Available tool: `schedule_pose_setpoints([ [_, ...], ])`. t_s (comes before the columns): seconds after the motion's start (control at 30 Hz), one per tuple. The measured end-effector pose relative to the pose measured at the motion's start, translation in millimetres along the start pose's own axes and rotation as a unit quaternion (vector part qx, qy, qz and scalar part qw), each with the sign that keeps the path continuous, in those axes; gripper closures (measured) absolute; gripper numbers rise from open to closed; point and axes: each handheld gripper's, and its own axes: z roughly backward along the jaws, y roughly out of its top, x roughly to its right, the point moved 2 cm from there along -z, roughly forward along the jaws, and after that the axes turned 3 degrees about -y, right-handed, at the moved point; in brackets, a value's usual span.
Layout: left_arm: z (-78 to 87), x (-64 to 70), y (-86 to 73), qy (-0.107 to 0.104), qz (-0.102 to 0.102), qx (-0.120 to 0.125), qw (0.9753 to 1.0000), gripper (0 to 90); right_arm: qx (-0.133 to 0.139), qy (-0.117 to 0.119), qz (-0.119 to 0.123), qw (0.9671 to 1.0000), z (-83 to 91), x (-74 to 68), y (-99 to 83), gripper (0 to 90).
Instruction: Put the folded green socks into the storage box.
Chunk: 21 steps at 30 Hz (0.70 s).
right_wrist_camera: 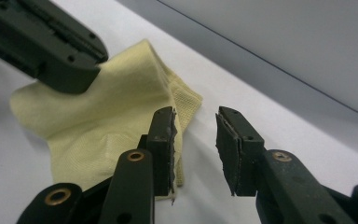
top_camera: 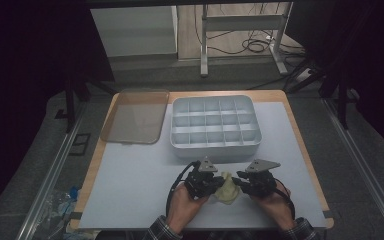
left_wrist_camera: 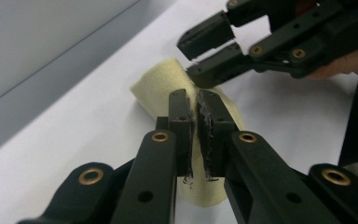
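Grey divided tray [top_camera: 215, 145], clear lid [top_camera: 135, 117] beside it, white table [top_camera: 130, 185]

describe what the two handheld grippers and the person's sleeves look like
Both the left gripper and right gripper are black, with brass-coloured rivets, worn dark pads, a grey three-cornered plate on top and a trailing black cable. The sleeves are plaid.

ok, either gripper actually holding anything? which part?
The left gripper is shut on a raised fold near the middle of the yellow cloth. The right gripper is open at the cloth's edge, holding nothing.
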Motion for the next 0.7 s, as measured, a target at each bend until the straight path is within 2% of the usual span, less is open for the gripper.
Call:
schedule_pose_setpoints([
  [0.2,-7.2,8.6,-0.4,-0.012,-0.011,-0.008,0.9998,83.6,0.004,-0.018,-0.010,0.9998,5.9,8.5,0.1,65.3],
  [0.37,-15.4,15.3,-1.9,-0.027,-0.011,-0.013,0.9995,82.7,0.006,-0.030,-0.018,0.9994,12.3,16.5,-1.3,64.2],
  [0.5,-19.2,18.2,-2.8,-0.038,-0.013,-0.014,0.9991,81.8,0.009,-0.035,-0.020,0.9992,16.3,20.2,-1.8,63.6],
  [0.57,-23.2,19.3,-4.3,-0.051,-0.013,-0.021,0.9984,79.2,0.014,-0.036,-0.024,0.9990,20.2,22.1,-1.9,62.5],
  [0.7,-26.8,19.4,-6.1,-0.059,-0.016,-0.022,0.9979,75.1,0.022,-0.033,-0.026,0.9989,25.1,21.6,-1.6,59.9],
])
